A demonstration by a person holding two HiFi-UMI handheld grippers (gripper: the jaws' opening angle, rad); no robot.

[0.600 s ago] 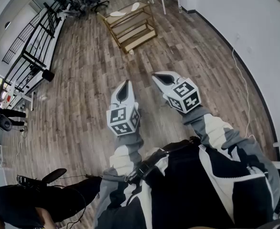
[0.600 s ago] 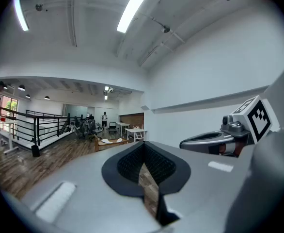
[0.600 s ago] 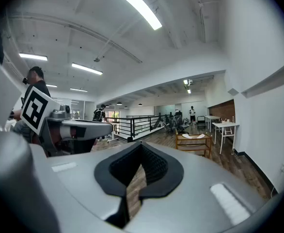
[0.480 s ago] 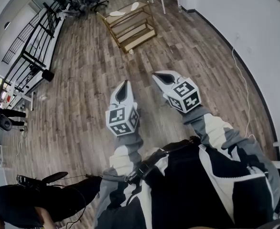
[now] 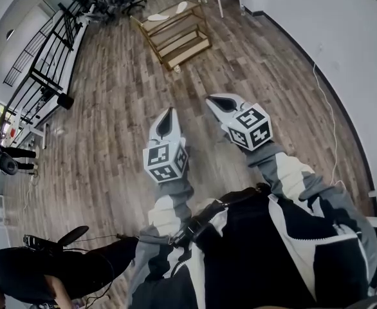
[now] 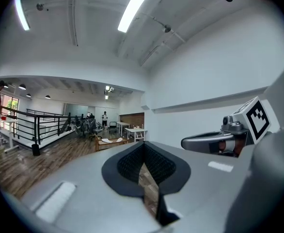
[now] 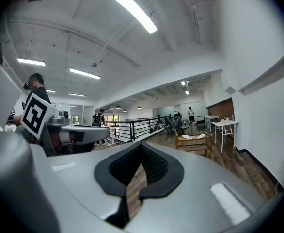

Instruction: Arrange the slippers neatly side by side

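- The left gripper (image 5: 169,112) is fully closed with nothing in it. Its own view shows the dark pads meeting along a thin seam, with only floorboards behind.
- The right gripper (image 5: 210,100) is the same: jaws together, empty, held just beside the left one and out in front of the person's chest.
- The two white slippers (image 5: 157,18) lie on the top shelf of a low wooden rack (image 5: 187,51), well away across the plank floor (image 5: 118,102) and near its far edge. One lies toward the shelf's left end, the other toward its right end. They are apart, and not obviously parallel (too small from here to judge the exact angle).
- Judged from this, the task has not started on the slippers themselves. The step in hand is the approach, with both tools carried idle.
- The next move calls for walking up to the rack, bringing the grippers down to the top shelf and opening one pair of jaws. That gripper should then take one slipper by its edge so it can be drawn up against its partner, toes facing the same way.
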